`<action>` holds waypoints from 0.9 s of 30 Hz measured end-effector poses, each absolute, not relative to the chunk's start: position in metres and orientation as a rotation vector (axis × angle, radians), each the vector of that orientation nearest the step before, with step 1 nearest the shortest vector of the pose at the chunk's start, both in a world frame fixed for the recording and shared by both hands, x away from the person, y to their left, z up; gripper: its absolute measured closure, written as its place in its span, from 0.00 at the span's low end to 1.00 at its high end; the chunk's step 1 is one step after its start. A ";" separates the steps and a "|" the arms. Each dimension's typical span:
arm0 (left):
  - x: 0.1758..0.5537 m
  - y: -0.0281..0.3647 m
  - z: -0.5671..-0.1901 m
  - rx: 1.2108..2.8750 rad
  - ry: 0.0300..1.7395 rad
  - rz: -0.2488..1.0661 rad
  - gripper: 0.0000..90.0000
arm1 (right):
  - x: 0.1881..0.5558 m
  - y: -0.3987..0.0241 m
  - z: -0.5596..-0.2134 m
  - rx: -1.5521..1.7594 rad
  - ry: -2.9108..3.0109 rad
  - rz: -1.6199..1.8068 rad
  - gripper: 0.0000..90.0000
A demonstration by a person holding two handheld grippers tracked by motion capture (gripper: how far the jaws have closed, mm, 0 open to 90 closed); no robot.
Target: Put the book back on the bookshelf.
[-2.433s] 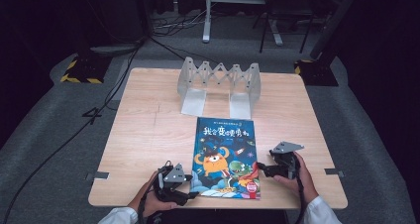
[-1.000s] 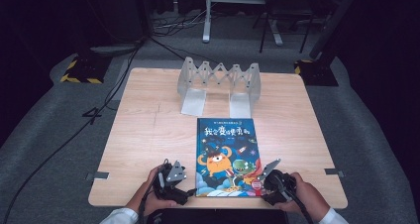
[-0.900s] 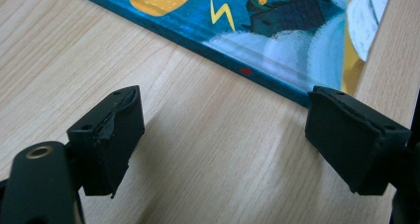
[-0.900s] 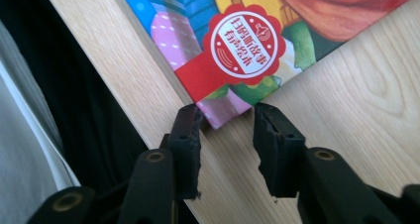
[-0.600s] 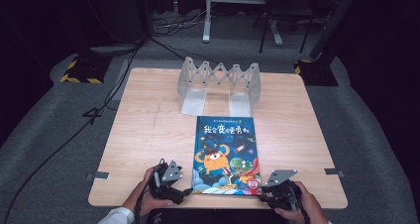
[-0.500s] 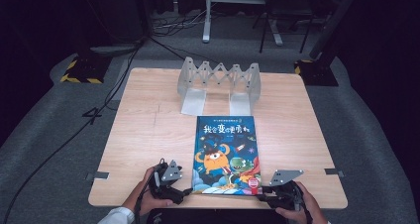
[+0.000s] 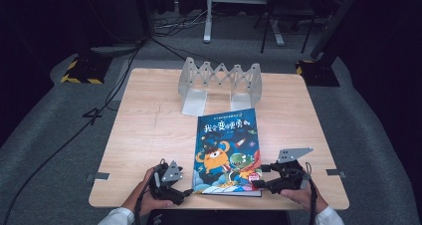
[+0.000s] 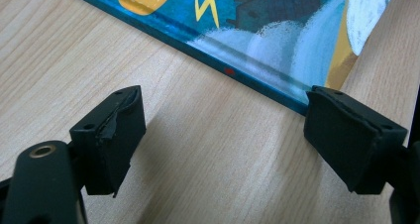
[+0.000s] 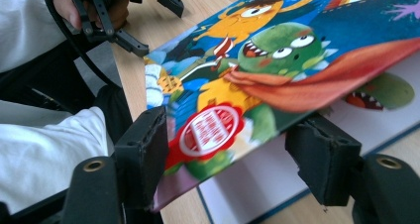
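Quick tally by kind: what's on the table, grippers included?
Picture book: 1
Grey folding rack: 1
Grippers: 2, left gripper and right gripper
Total: 4
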State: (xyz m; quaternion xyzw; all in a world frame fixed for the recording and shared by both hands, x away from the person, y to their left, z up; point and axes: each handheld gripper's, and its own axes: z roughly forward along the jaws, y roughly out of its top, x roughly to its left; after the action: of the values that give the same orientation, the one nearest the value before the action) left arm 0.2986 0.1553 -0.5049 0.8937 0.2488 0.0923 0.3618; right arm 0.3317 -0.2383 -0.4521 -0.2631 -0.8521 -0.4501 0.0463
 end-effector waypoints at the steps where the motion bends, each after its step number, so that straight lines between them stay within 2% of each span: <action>1: 0.299 0.155 -0.505 2.302 0.641 0.238 0.19 | 0.335 -0.237 -0.452 -0.808 -2.601 -1.372 0.38; 12: 0.299 0.156 -0.505 2.302 0.639 0.234 0.18 | 0.374 -0.226 -0.458 -0.863 -2.576 -1.455 0.38; 21: 0.299 0.156 -0.505 2.302 0.636 0.232 0.18 | 0.399 -0.215 -0.472 -0.796 -2.545 -1.418 0.33; 24: 0.299 0.156 -0.505 2.303 0.634 0.228 0.18 | 0.404 -0.211 -0.470 -0.745 -2.529 -1.444 0.35; 27: 0.299 0.156 -0.505 2.303 0.634 0.229 0.18 | 0.404 -0.211 -0.465 -0.728 -2.510 -1.479 0.45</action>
State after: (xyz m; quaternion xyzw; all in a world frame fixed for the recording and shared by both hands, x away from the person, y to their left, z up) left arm 0.2994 0.1556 -0.5050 0.8944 0.2461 0.0889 0.3627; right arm 0.4043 -0.2107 -0.4651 -0.2418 -0.8338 -0.4915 0.0694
